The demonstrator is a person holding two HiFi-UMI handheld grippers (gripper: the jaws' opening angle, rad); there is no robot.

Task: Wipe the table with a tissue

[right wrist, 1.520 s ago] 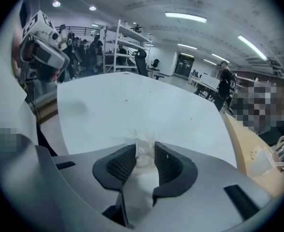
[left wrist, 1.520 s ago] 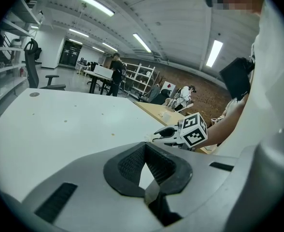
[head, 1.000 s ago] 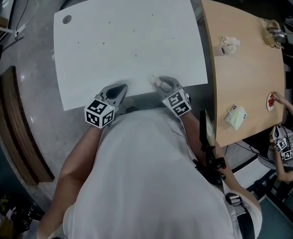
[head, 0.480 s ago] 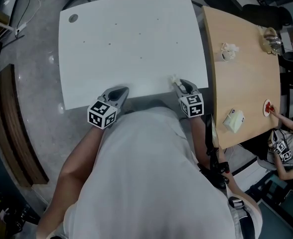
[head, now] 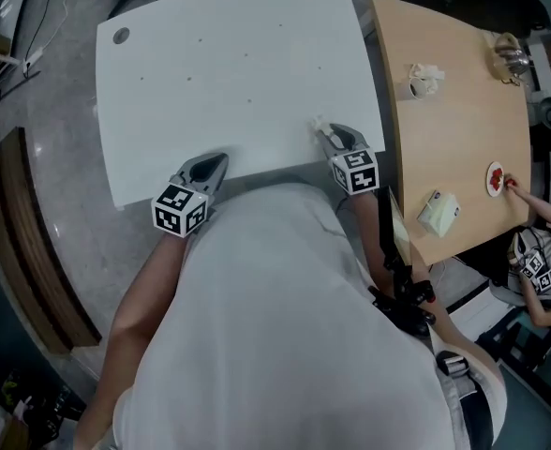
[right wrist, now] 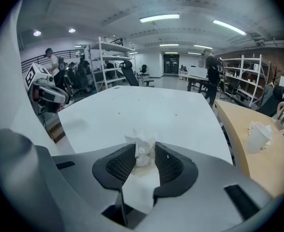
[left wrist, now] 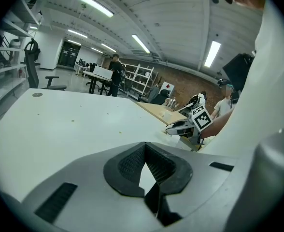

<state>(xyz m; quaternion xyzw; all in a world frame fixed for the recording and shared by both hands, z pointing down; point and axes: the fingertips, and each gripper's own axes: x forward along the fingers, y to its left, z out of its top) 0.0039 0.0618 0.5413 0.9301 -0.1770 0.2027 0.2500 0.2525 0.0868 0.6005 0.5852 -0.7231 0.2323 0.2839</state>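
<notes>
currently the right gripper [head: 324,134] is clamped on the tissue [right wrist: 141,149], a crumpled white wad pinched between the ribbed pads, with a tuft poking past the tips and a flap trailing back toward the hinge. the tissue sits at the near edge of the white table [head: 238,82], toward that edge's right-hand end. whether it presses on the top or hangs just above it, neither view settles. key relation: nearly all the tabletop lies ahead of the tool and off to its left, so the wide run of surface goes leftward across the jaws' line, not along it. small dark specks [head: 189,78] lie scattered far ahead and to the left of the tips, well apart from the wad. the left gripper [head: 213,164] is at the same near edge, off to the tool's left, closed tip to tip with nothing in it. judgement: the wiping falls to the right hand, sweeping away and leftward. a wooden table [head: 454,111] stands close on the tool's right, so there is little room that way.
</notes>
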